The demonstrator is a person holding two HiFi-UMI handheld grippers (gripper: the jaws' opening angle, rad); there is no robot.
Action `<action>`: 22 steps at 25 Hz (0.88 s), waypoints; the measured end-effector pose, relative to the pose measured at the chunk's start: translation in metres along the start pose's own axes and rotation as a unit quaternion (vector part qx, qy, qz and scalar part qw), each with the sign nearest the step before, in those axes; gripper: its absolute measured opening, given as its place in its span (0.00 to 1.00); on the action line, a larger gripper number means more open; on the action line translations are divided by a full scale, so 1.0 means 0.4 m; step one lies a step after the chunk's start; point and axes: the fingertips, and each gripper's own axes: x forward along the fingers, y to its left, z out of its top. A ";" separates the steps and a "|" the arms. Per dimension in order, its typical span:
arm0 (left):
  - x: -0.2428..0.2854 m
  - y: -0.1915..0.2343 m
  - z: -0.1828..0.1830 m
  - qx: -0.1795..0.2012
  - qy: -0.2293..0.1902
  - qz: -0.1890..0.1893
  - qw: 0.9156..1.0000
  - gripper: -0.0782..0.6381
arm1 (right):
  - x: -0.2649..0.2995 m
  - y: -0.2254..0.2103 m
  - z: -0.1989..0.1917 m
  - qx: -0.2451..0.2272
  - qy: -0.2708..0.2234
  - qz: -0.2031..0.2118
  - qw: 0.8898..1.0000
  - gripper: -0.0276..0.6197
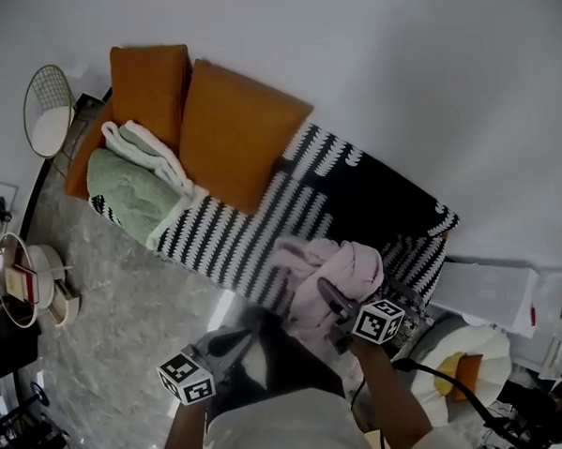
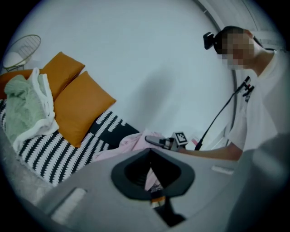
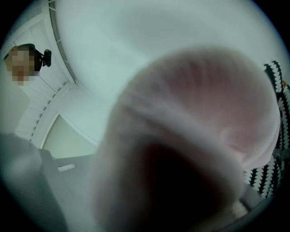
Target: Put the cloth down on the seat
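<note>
a plain pale wall fills the upper part of the head view, softly and evenly lit. below it lies a grey marbled floor. a sofa stands along the wall, covered by a black-and-white striped throw. two orange cushions lean against the wall at its far end, and a folded green-and-white blanket lies on the throw just beside them. past that end stands a round wire-frame side table. a round gold-rimmed table sits at the left edge. flat white boxes or sheets lie near the sofa's near end.
</note>
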 end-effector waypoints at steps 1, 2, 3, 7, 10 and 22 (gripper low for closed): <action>0.013 0.010 -0.002 -0.003 0.002 0.000 1.000 0.10 | 0.020 -0.030 -0.003 0.002 0.005 -0.005 1.000 0.25; 0.025 0.020 -0.004 -0.005 0.006 0.000 1.000 0.10 | 0.039 -0.059 -0.007 0.004 0.010 -0.010 1.000 0.25; 0.036 0.029 -0.008 -0.007 0.010 0.001 1.000 0.10 | 0.055 -0.087 -0.012 0.006 0.015 -0.016 1.000 0.25; 0.081 0.068 -0.028 -0.002 0.023 0.001 1.000 0.10 | 0.105 -0.193 -0.034 0.013 0.028 -0.036 0.999 0.25; 0.117 0.103 -0.044 0.002 0.031 0.001 1.000 0.10 | 0.145 -0.265 -0.050 0.015 0.036 -0.050 0.998 0.25; 0.208 0.186 -0.168 -0.036 0.047 -0.005 0.998 0.10 | 0.249 -0.535 -0.173 -0.013 0.121 -0.156 0.980 0.33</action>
